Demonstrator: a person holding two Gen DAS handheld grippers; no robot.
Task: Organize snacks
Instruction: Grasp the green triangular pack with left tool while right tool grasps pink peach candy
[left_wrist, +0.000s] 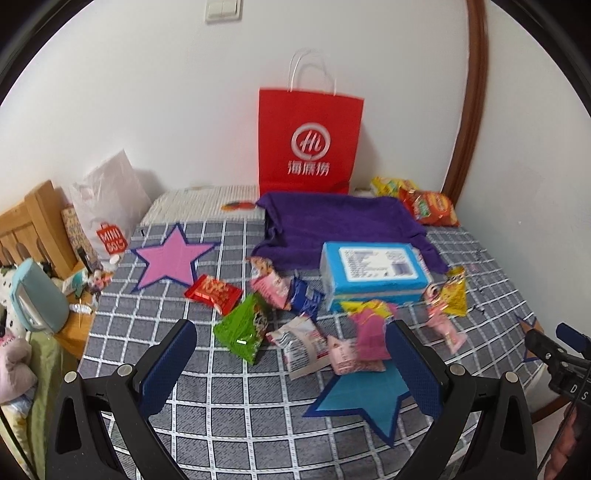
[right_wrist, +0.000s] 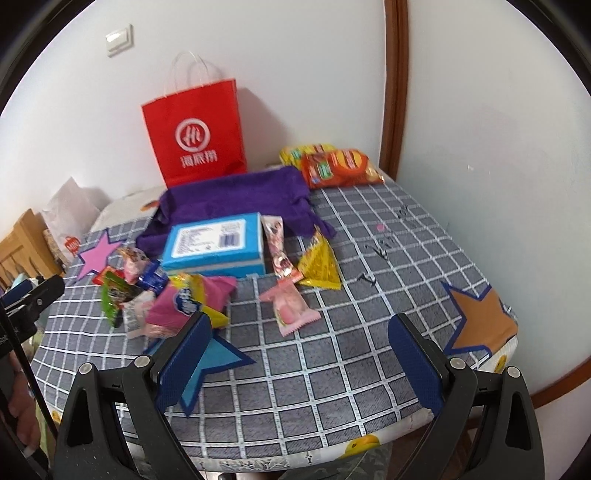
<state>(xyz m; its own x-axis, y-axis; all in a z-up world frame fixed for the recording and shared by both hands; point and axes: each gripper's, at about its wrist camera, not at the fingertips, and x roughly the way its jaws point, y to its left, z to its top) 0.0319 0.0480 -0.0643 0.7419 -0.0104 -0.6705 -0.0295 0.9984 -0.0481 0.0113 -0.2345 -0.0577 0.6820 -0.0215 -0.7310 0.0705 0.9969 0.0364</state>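
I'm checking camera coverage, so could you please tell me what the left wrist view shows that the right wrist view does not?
Only the left wrist view shows the red snack packet in full beside the pink star, plus the teal kettle off the table's edge. Only the right wrist view shows the orange star. Both share the red paper bag, purple cloth, blue box, blue star and the open left gripper and right gripper.

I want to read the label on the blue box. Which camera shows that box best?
The left wrist view: the blue box sits near centre, facing the camera, with its white label large. In the right wrist view the blue box is smaller, seen at an angle, with the label skewed. The print is too blurred to read in either.
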